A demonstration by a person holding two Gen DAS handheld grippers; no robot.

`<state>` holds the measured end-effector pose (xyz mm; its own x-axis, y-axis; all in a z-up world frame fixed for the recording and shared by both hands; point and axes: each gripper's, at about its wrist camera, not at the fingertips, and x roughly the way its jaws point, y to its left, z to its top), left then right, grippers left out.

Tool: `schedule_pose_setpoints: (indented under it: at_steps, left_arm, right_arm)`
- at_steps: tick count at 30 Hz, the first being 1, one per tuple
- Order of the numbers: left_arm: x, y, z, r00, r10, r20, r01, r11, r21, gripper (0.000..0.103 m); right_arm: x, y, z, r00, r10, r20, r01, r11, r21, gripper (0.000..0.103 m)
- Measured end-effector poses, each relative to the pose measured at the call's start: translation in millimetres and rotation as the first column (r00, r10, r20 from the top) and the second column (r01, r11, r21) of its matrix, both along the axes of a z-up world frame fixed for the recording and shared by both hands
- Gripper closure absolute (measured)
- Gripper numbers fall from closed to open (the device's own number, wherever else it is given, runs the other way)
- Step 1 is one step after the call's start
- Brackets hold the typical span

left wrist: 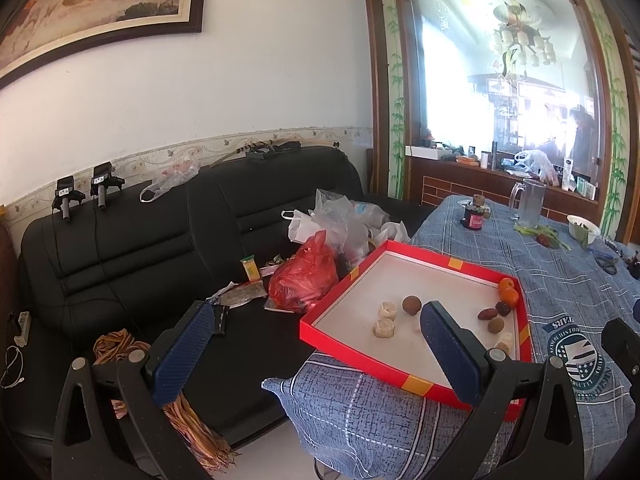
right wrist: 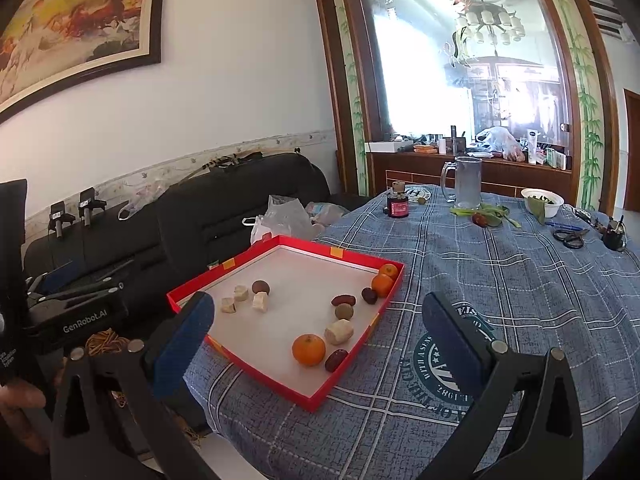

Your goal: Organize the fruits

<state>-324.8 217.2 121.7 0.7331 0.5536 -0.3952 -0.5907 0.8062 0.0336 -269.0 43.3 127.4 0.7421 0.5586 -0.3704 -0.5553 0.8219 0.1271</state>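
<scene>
A red-walled white tray (right wrist: 352, 256) (left wrist: 436, 262) sits at the near left edge of the blue plaid table. In it lie three oranges, one near the front (right wrist: 308, 349) and two at the far right corner (right wrist: 383, 283) (left wrist: 509, 294). Dark red dates (right wrist: 343, 300) (left wrist: 487, 314), round brown fruits (right wrist: 260, 287) (left wrist: 411, 304) and several pale cut chunks (right wrist: 260, 302) (left wrist: 387, 310) are scattered between them. My right gripper (right wrist: 316, 344) hangs open above the tray's front corner, holding nothing. My left gripper (left wrist: 316, 344) is open and empty over the tray's left edge.
A black sofa (left wrist: 168, 232) left of the table carries plastic bags (left wrist: 304, 284) and wrappers. Farther back on the cloth (right wrist: 500, 280) stand a dark jar (right wrist: 398, 202), a glass mug (right wrist: 466, 188), a white bowl (right wrist: 542, 200), greens and scissors (right wrist: 568, 237).
</scene>
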Motion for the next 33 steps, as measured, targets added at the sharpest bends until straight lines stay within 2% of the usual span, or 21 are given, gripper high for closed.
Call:
schedule_pose_setpoints:
  at_steps: [33]
  left_arm:
    - [5.2,-5.7,-2.4,0.998,-0.056,-0.030,0.057,0.998,0.019,0.000]
  right_arm:
    - [0.7,3.1,-6.1,1.000,0.017,-0.004,-0.017,0.999,-0.029,0.000]
